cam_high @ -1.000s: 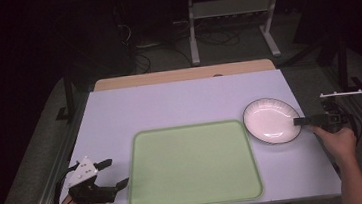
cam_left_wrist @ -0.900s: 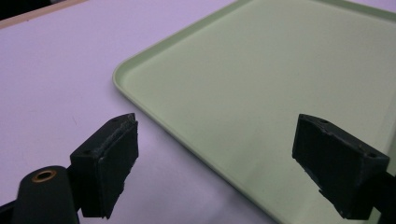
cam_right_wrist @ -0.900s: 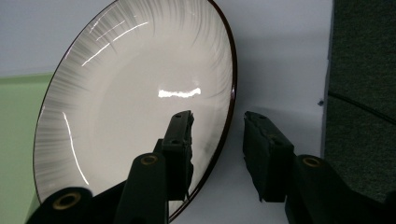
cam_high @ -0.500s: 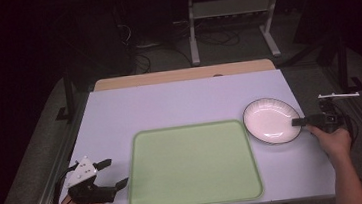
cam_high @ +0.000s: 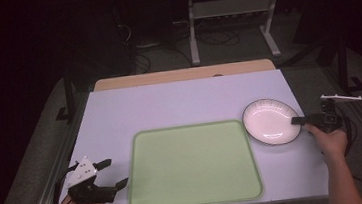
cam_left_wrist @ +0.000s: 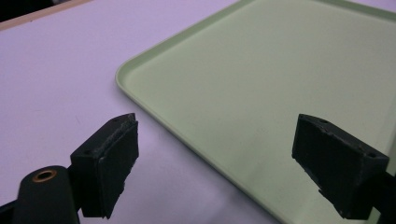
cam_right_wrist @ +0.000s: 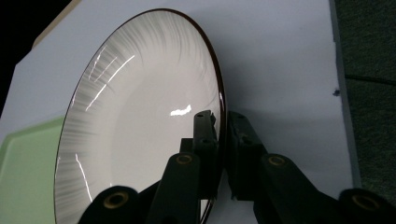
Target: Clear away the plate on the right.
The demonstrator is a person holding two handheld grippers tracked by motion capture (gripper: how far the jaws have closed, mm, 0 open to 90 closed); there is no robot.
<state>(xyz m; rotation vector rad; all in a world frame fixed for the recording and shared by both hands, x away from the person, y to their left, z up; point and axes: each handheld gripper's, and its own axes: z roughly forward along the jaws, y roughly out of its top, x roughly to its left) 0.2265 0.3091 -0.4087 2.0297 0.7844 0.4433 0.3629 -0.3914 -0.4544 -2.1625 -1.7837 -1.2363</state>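
Your right gripper (cam_right_wrist: 220, 140) has its jaws clamped on the rim of the white plate (cam_high: 270, 121), which sits at the table's (cam_high: 179, 102) right side, just beside the green tray (cam_high: 193, 164). Your left gripper (cam_high: 110, 174) rests with jaws spread wide at the tray's near left corner, grasping nothing.

The bench (cam_high: 184, 101) is lit evenly from above, while the surroundings beyond it are left nearly black. Small glare streaks are seen on the glossy plate (cam_right_wrist: 140, 116) in the right gripper view. Soft, faint shadows are cast under the jaws. The high view is rendered slightly soft and grainy.
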